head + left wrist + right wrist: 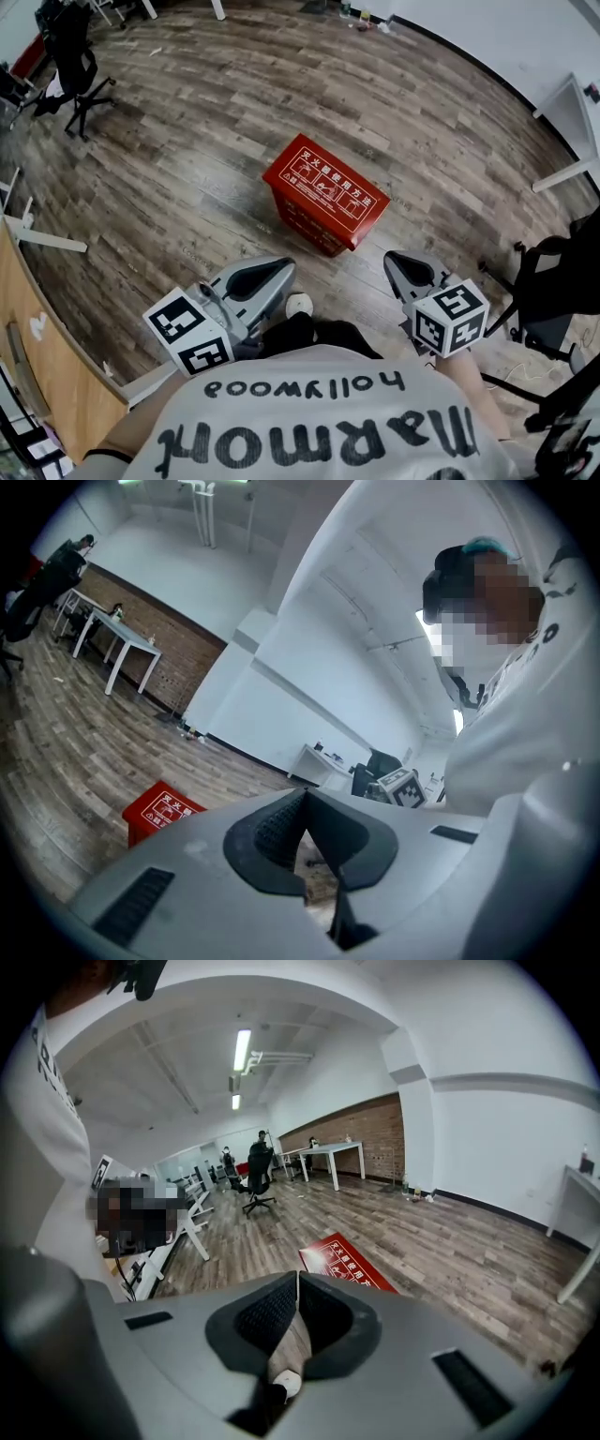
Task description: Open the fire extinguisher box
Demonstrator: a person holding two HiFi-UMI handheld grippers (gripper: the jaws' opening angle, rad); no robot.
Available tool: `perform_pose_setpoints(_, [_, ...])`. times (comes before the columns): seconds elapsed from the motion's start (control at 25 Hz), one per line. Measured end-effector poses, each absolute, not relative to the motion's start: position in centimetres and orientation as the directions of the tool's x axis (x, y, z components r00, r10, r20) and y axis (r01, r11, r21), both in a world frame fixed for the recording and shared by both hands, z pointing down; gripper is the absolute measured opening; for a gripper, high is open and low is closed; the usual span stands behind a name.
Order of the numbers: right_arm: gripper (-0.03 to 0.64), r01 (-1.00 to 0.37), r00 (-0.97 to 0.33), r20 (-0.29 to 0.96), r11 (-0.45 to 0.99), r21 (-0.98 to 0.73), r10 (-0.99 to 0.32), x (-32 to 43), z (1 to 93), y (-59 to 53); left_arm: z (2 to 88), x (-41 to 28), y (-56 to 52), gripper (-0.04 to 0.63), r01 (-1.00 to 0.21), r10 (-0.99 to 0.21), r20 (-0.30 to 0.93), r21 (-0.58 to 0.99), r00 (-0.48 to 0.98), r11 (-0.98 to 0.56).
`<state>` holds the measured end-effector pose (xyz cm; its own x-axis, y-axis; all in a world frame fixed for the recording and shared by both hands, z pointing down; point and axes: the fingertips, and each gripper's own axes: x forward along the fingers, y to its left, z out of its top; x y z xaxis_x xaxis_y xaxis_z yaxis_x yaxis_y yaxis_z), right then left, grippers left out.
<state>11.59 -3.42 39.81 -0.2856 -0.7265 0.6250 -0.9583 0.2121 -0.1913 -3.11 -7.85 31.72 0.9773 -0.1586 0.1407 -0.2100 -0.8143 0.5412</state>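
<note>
On a grey-brown wooden floor, a red fire extinguisher box is sitting alone, seen from steeply above. Its lid is lying shut, showing white characters and small diagrams on top. The box is standing a little ahead of both grippers and roughly between them, touching neither.

At the lower left, the left gripper is pointing toward the box, with its black-and-white marker cube sitting behind it. In the left gripper view, this gripper is keeping its dark ribbed pads pressed together at the tips, with nothing between them. The red box is showing low on the left in that view, beyond the gripper's grey body.

At the lower right, the right gripper is also aiming at the box, and a second marker cube is riding on it. In the right gripper view, its tips are likewise closing on each other and pinching nothing. The box is appearing just past them, slightly to the right.

Along the bottom of the head view, a white shirt with dark lettering is filling the frame, and a pale shoe tip is peeking out beyond it. A black office chair is standing far off at the upper left, well apart from the box.
</note>
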Motion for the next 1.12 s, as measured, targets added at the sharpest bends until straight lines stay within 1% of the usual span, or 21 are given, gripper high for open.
perform_pose_setpoints(0.12, [0.011, -0.961, -0.274, 0.634, 0.175, -0.215, -0.723, 11.4, 40.8, -4.4, 33.2, -2.9, -8.5, 0.005, -0.181, -0.112, 0.156, 0.568, 0.981, -0.803])
perform_pose_setpoints(0.28, [0.011, -0.97, -0.235, 0.656, 0.137, -0.198, -0.717, 11.8, 42.2, -4.9, 34.8, -2.4, -10.1, 0.005, -0.15, -0.071, 0.155, 0.59, 0.985, -0.794])
perform_pose_setpoints(0.56, [0.011, -0.97, -0.206, 0.695, 0.052, -0.236, -0.689, 14.1, 46.2, -5.0, 36.9, -0.3, -11.8, 0.005, -0.118, -0.033, 0.145, 0.623, 0.989, -0.773])
perform_pose_setpoints(0.76, [0.011, -0.958, -0.266, 0.724, 0.096, -0.269, -0.636, 14.4, 49.5, -6.3, 39.1, 1.8, -11.7, 0.004, -0.113, -0.004, 0.175, 0.62, 0.984, -0.777])
perform_pose_setpoints(1.12, [0.011, -0.934, -0.355, 0.736, 0.191, -0.301, -0.576, 14.2, 53.7, -7.9, 43.4, 4.6, -10.9, 0.005, -0.171, 0.004, 0.246, 0.686, 0.969, -0.707])
